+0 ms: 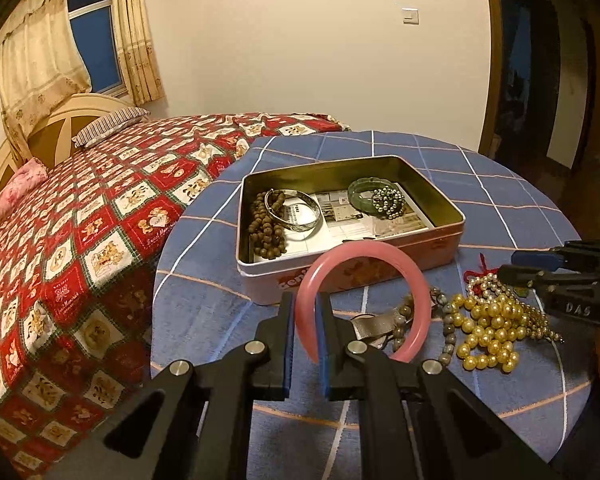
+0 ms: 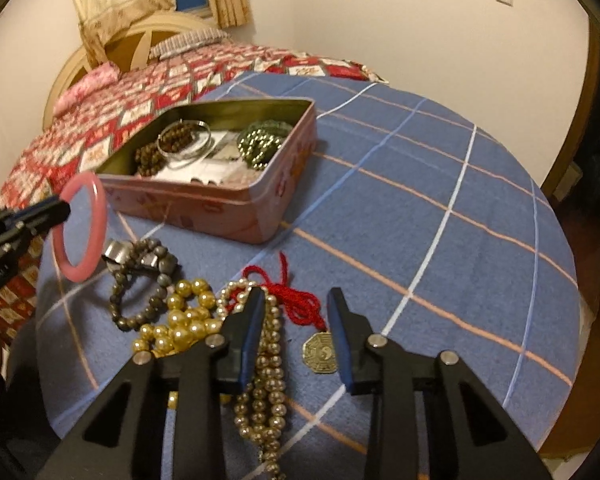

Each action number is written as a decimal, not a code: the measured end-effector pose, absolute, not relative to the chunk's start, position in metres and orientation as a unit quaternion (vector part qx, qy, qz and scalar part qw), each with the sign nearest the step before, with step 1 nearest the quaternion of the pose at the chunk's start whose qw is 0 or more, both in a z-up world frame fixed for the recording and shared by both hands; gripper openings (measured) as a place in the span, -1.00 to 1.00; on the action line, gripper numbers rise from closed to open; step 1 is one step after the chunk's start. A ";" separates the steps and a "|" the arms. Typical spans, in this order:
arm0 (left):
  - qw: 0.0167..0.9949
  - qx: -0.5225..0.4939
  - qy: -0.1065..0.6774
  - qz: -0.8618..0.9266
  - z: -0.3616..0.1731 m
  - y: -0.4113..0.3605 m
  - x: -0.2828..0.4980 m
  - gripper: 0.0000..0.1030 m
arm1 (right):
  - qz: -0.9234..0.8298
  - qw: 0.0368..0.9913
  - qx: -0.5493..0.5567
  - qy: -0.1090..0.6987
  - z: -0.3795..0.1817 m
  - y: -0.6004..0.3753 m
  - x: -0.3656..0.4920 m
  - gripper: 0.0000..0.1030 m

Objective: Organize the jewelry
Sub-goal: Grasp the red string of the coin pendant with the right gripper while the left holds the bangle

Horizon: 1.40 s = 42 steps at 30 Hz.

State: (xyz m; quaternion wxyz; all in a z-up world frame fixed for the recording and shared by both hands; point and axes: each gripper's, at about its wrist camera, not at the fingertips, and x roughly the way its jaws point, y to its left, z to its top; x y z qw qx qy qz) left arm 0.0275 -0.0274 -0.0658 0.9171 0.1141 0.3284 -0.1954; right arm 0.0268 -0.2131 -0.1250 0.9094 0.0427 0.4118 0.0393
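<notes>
Now, starting at your left — the left gripper [image 1: 305, 312] is clamped tight on the pink ring-shaped bangle [image 1: 364, 258], held upright above the cloth, with the open pink metal tin [image 1: 352, 276] just beyond it. That hand is clearly the nearer one to the tin. Further right, your right gripper [image 2: 296, 316] stands partly open and empty — its jaws straddle the red cord with a brass octagonal pendant [image 2: 319, 352], which runs lengthwise between them.

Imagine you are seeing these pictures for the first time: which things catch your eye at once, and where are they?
The pink bangle stands out, held upright above the blue checked tablecloth by the left gripper. Behind it sits an open pink tin holding bracelets. Beside it, gold pearls lie heaped, where the right gripper hovers.
</notes>
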 end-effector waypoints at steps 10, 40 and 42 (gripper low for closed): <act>0.913 0.114 0.335 -0.200 -0.069 -0.030 0.028 -0.82 | 0.039 0.898 0.028 0.437 -0.131 -0.213 0.038 -0.31; 0.917 0.102 0.330 -0.198 -0.057 -0.022 0.031 -0.82 | 0.037 0.902 -0.011 0.430 -0.128 -0.211 0.040 -0.36; 0.917 0.102 0.331 -0.198 -0.058 -0.022 0.031 -0.82 | 0.041 0.900 -0.012 0.433 -0.129 -0.210 0.041 -0.36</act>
